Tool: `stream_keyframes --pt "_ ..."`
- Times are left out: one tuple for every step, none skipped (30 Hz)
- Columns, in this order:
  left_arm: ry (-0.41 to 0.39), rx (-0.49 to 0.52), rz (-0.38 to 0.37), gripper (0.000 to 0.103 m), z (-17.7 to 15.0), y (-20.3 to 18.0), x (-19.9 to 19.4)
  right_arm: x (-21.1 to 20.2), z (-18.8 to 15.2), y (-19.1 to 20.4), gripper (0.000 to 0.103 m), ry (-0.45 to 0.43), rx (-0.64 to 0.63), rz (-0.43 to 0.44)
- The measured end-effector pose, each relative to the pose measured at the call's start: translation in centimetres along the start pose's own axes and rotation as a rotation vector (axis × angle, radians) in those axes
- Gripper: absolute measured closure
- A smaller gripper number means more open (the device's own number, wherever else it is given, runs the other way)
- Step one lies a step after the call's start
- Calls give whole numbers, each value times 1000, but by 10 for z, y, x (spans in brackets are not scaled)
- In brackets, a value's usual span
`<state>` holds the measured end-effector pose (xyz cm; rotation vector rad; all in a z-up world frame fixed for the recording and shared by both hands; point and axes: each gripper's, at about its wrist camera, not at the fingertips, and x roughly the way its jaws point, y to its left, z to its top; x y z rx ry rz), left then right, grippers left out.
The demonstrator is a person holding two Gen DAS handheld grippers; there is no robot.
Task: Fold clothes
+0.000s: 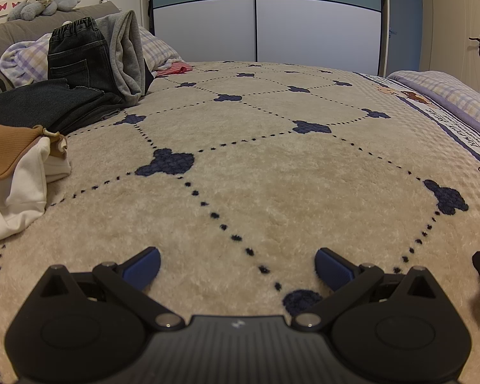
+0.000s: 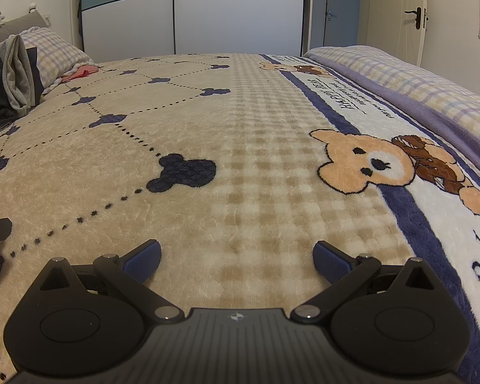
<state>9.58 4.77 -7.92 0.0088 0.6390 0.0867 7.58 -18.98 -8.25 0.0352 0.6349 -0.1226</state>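
Just clothes pile (image 1: 80, 73) on blanket (image 1: 256, 166), both tongs wide.

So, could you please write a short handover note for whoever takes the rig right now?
Left claw: open, empty, low over the blanket.
Right claw: open, empty, also over the blanket, to the left claw's right.
Clothes: all on the left side of the bed. White garment with a tan top on it is nearest; beyond lie dark clothes, with jeans and a grey garment propped upright behind them.
Done: nothing is laid out on the blanket.
Left: pick a garment, spread it out, fold it.
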Motion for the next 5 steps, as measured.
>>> stream_keyframes --pt "0 0 0 0 0 0 0 0 0 0 0 0 0 0" --pt "0 0 0 0 0 0 0 0 0 0 0 0 0 0" --pt "0 0 0 0 0 0 0 0 0 0 0 0 0 0" --pt "0 0 0 0 0 0 0 0 0 0 0 0 0 0" --pt "0 0 0 0 0 0 0 0 0 0 0 0 0 0"
